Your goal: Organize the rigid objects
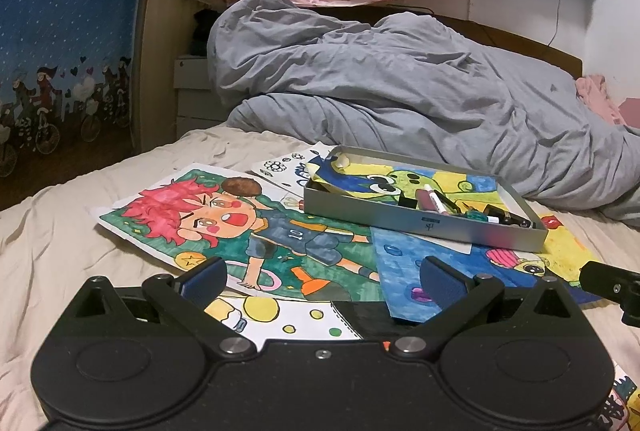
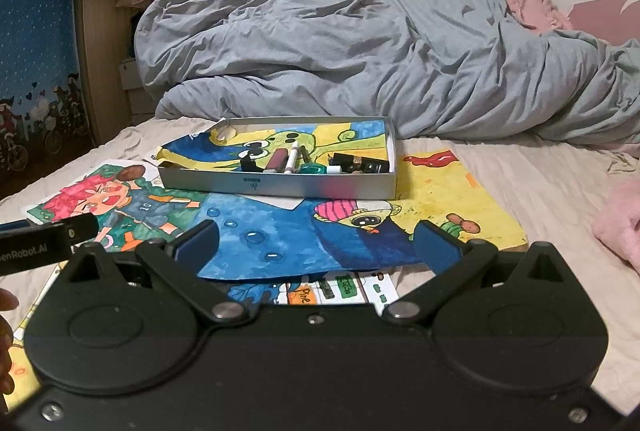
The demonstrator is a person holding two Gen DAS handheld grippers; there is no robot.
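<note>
Several small rigid items — a maroon tube (image 2: 276, 159), a white pen (image 2: 293, 155), a teal bottle (image 2: 312, 169) and dark cases (image 2: 362, 163) — sit heaped at one end of a shallow silver tin (image 2: 280, 187) lined with a painted sheet. It rests on overlapping children's drawings (image 1: 224, 227) spread across the beige bedsheet (image 1: 60, 243), with a rumpled grey duvet (image 1: 380, 79) behind. Left gripper (image 1: 322, 277) and right gripper (image 2: 316, 243) hover just short of the tin, each with fingers spread apart and holding nothing.

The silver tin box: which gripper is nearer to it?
Neither clearly. Left gripper sits short of the silver tin box, box ahead-right; right gripper faces it almost straight on. Both open, empty.
</note>
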